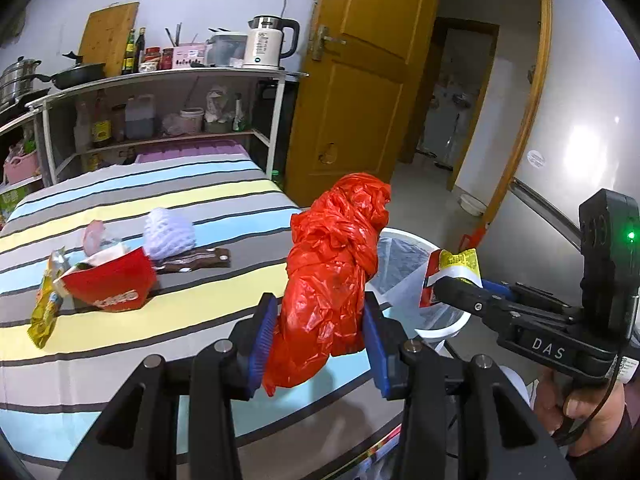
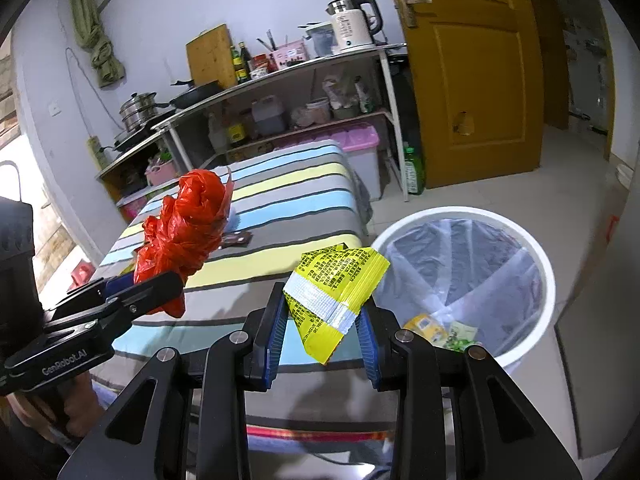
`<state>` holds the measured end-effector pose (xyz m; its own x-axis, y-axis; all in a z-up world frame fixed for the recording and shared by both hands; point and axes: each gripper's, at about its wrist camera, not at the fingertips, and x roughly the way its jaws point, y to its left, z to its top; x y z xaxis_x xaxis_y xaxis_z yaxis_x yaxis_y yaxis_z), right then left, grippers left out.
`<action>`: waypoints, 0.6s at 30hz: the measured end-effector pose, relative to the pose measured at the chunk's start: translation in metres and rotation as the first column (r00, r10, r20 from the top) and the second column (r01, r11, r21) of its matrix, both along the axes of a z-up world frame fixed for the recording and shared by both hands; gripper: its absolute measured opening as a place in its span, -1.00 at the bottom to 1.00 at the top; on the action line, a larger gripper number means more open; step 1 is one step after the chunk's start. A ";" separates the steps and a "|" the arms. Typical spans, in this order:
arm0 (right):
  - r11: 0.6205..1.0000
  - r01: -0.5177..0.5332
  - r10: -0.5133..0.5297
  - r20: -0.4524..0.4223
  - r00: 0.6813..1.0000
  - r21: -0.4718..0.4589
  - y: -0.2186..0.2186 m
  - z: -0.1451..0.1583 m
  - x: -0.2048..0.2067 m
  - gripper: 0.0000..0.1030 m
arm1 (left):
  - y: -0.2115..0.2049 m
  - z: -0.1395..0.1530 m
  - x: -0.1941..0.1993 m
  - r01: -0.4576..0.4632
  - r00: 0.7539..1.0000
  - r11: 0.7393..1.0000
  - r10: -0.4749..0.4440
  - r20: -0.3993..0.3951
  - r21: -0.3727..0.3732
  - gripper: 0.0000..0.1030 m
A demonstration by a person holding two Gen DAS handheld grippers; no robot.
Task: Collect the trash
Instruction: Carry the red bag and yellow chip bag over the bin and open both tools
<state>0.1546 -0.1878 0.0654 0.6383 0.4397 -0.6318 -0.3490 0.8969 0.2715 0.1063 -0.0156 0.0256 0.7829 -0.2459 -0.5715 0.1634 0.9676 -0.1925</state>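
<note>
Left tool (image 1: 320, 336) gripping one red bag (image 1: 332, 264), right tool (image 2: 322, 340) one yellow wrapper (image 2: 332, 288)

Left wrist view aimed along own fingers, close over striped table (image 1: 120, 208), toward door (image 1: 360, 80). Right wrist view pointed similarly, shifted toward white bin (image 2: 536, 264). Table, bin, shelf (image 1: 160, 76), kettle (image 2: 354, 24) shared.
</note>
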 end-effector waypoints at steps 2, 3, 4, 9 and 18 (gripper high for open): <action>1.000 0.011 -0.011 0.000 1.000 0.002 -0.006 -0.001 0.001 -0.33 | -0.005 0.001 0.002 0.011 1.000 1.000 -0.011 0.001 0.003 -0.15; 1.000 0.018 -0.018 -0.001 1.000 0.004 -0.009 -0.001 0.002 -0.33 | -0.008 0.001 0.003 0.016 1.000 1.000 -0.016 0.001 0.005 -0.15; 1.000 0.025 -0.025 -0.003 1.000 0.006 -0.013 -0.002 0.002 -0.33 | -0.011 0.001 0.004 0.021 1.000 1.000 -0.021 0.001 0.007 -0.15; 0.999 0.050 -0.050 -0.008 0.999 0.012 -0.026 -0.004 0.006 -0.33 | -0.025 0.002 0.014 0.047 0.999 0.999 -0.047 -0.001 0.015 -0.14; 0.994 0.106 -0.106 -0.031 0.994 0.018 -0.051 -0.014 0.015 -0.33 | -0.052 -0.002 0.034 0.096 0.995 0.995 -0.096 -0.014 0.022 -0.14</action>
